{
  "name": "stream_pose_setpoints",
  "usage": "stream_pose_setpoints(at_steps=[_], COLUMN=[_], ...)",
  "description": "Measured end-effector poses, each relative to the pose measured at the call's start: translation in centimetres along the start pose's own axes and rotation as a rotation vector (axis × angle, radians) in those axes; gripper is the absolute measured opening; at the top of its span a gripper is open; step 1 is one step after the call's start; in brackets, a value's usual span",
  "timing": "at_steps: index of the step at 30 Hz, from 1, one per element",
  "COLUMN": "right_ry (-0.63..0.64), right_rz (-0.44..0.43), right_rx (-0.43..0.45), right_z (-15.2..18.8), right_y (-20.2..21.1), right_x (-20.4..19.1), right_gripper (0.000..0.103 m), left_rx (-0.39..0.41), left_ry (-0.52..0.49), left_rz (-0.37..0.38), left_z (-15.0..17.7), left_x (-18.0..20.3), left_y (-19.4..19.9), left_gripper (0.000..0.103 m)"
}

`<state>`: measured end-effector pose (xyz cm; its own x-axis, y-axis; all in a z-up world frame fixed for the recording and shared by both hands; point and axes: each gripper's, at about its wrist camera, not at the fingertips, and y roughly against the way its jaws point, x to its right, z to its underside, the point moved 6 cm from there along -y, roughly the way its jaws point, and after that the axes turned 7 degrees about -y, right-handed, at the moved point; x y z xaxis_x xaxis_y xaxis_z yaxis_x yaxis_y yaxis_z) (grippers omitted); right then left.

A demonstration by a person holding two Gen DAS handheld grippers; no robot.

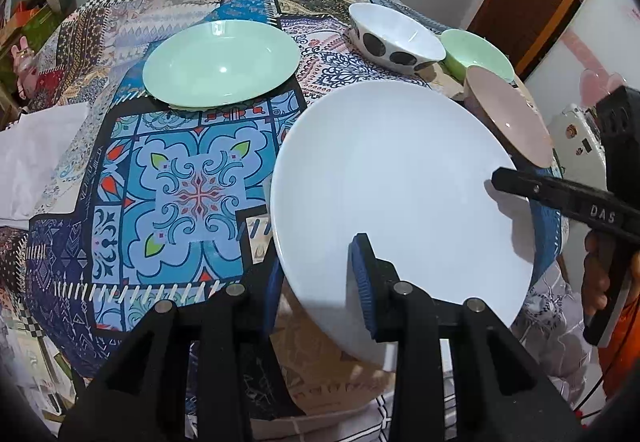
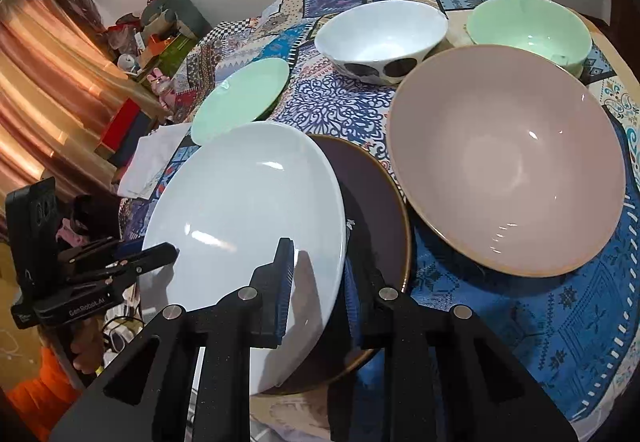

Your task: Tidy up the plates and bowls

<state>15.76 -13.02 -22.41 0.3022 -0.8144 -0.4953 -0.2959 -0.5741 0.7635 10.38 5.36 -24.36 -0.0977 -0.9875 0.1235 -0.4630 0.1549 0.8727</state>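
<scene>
A large white plate (image 1: 392, 178) is tilted above the table edge, held from both sides. My left gripper (image 1: 320, 278) is shut on its near rim. My right gripper (image 2: 316, 282) is shut on its opposite rim and shows in the left wrist view (image 1: 520, 188). In the right wrist view the white plate (image 2: 248, 218) hangs over a dark plate (image 2: 376, 210) on the table. A green plate (image 1: 222, 62) lies farther back. A pink bowl (image 2: 508, 158), a white spotted bowl (image 2: 380, 38) and a green bowl (image 2: 528, 28) stand at the right.
A patchwork cloth (image 1: 188, 186) covers the round table. A white folded cloth (image 1: 36, 162) lies at its left edge. Cluttered shelves and a curtain (image 2: 52, 90) stand left of the table. A door and a white appliance (image 1: 576, 138) stand at the right.
</scene>
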Motion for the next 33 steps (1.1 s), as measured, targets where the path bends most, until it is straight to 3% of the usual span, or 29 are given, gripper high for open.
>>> stream_pose_setpoints(at_steps=[15, 22, 33], right_ry=[-0.057, -0.06, -0.004], right_rz=[-0.012, -0.027, 0.029], right_rx=[-0.004, -0.002, -0.015], right_z=[0.5, 0.4, 0.2], right_y=[0.6, 0.9, 1.2], right_x=[1.9, 2.3, 1.8], right_gripper=[0.023, 0.023, 0.024], left_rx=[-0.03, -0.017, -0.026], left_ry=[-0.023, -0.083, -0.077], left_rz=[-0.013, -0.062, -0.039], left_z=[-1.7, -1.9, -2.2], left_x=[0.9, 1.4, 1.4], left_y=[-2.2, -2.7, -3.3], left_gripper=[0.036, 0.037, 0.036])
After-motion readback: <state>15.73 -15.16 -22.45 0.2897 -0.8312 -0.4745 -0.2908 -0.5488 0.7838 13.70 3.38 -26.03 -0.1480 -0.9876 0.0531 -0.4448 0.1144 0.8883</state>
